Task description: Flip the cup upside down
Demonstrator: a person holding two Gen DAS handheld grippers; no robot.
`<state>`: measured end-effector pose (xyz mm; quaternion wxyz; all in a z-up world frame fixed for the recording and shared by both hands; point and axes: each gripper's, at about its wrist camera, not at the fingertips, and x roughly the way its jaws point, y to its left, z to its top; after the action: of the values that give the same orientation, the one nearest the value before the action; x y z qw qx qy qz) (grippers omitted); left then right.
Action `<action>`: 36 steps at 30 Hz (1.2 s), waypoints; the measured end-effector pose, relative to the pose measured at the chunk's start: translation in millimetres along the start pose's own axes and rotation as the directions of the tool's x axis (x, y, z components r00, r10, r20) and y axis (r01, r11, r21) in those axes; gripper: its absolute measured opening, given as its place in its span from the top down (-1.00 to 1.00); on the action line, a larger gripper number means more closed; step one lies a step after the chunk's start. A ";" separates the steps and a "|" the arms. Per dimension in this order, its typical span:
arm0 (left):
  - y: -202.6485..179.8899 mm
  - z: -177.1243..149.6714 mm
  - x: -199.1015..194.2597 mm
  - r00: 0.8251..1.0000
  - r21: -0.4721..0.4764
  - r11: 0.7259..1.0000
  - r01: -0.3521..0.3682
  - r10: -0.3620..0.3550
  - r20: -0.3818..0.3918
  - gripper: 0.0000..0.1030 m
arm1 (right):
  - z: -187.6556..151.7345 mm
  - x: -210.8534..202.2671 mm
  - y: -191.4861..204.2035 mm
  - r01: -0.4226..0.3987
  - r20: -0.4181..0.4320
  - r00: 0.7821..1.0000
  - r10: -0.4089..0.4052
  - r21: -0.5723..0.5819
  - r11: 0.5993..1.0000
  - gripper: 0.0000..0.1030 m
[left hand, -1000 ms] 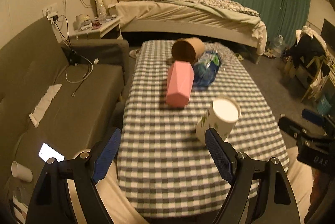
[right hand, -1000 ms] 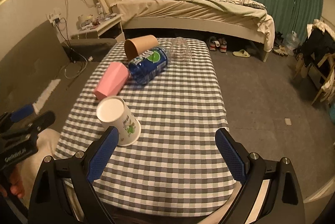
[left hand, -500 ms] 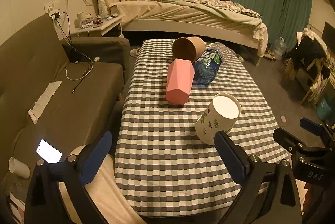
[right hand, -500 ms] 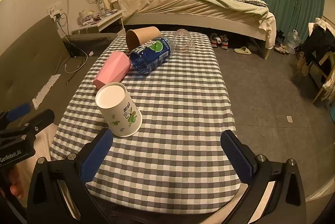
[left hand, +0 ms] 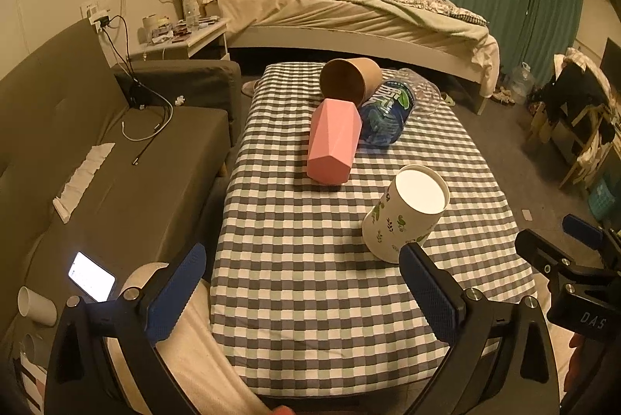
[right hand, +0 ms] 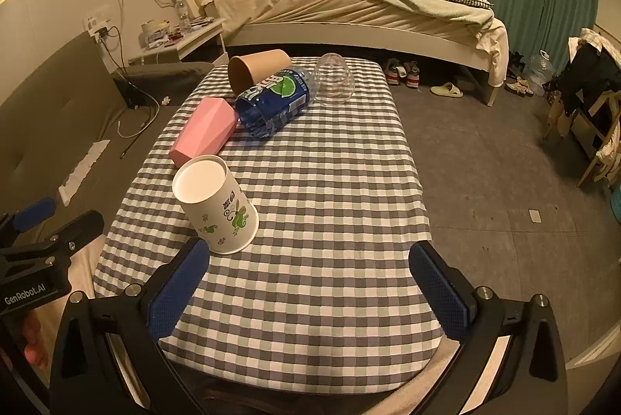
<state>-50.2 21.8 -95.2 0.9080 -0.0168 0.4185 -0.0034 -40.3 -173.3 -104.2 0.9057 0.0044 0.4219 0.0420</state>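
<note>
Both tongs (left hand: 306, 283) (right hand: 310, 283) spread, paper cup (right hand: 215, 199) inverted

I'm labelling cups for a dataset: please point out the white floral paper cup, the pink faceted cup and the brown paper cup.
white floral paper cup (right hand: 223, 211), right wrist view, on its printed side wall.
pink faceted cup (left hand: 333, 139), left wrist view, on its side facet.
brown paper cup (right hand: 268, 59), right wrist view, on its outer wall.

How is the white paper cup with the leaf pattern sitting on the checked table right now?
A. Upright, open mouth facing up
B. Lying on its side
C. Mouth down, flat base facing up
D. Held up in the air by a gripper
C: the white paper cup stands with its wide rim on the checked table and its closed base on top, while both the left gripper and the right gripper are open and apart from it.
</note>
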 end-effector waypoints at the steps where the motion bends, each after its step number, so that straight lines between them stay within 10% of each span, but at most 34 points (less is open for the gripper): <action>1: -0.2 0.2 0.2 1.000 0.000 1.000 0.000 0.000 0.000 -1.00 | 0.2 0.4 -0.2 0.000 -0.001 1.000 0.000 0.000 1.000 -0.99; 36: 2.5 1.5 0.6 1.000 -0.002 1.000 -0.016 0.015 -0.003 -1.00 | -0.2 6.4 2.6 0.001 -0.020 1.000 -0.001 -0.015 1.000 -0.99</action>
<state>-48.7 24.3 -94.8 0.9074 -0.0147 0.4199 0.0041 -36.6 -170.2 -109.0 0.9014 -0.0033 0.4307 0.0448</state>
